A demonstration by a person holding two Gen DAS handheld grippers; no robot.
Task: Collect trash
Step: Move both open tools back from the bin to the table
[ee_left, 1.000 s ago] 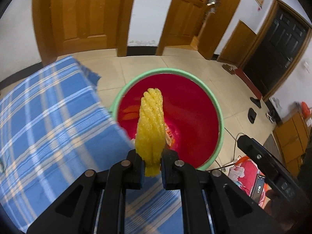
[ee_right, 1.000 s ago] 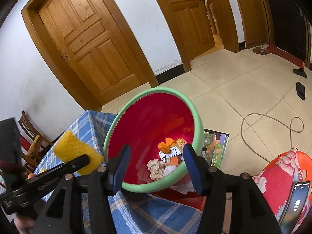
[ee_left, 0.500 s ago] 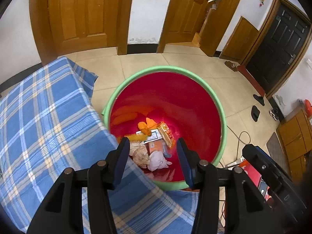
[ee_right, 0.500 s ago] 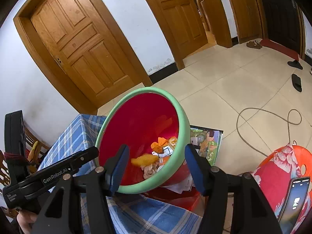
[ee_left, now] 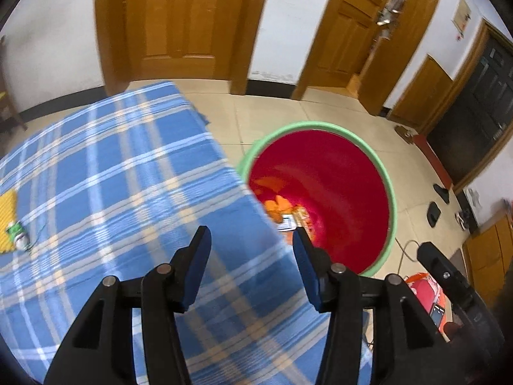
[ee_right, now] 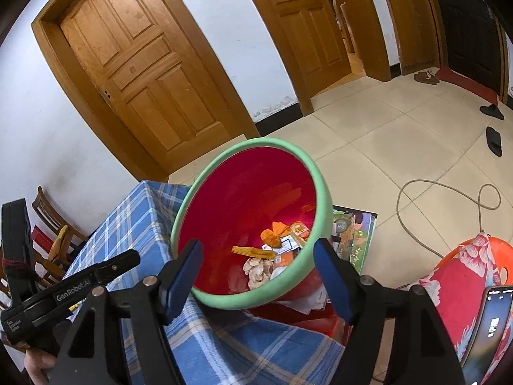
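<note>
A red bin with a green rim (ee_left: pixel 378 163) (ee_right: pixel 320 189) stands on the floor at the corner of the blue plaid table (ee_left: pixel 112 176) (ee_right: pixel 134 211). It holds scraps, among them a yellow foam net (ee_right: pixel 251 251), orange peel (ee_right: pixel 272 234) and pale wrappers. My left gripper (ee_left: pixel 251 243) is open and empty above the table's corner. My right gripper (ee_right: pixel 258 264) is open and empty over the bin's near rim. A small green-and-white piece of trash (ee_left: pixel 17 232) lies at the table's left edge.
A yellow mat (ee_left: pixel 7 205) lies on the table's left side. A magazine (ee_right: pixel 352 234) and a cable (ee_right: pixel 449 205) lie on the tiled floor beside the bin. A red floral stool (ee_right: pixel 461 276) with a phone stands at the right. A wooden chair (ee_right: pixel 51 224) stands behind the table.
My left gripper opened and let the yellow foam net fall into the bin. It has since swung left, back over the table. The right gripper stayed open over the bin.
</note>
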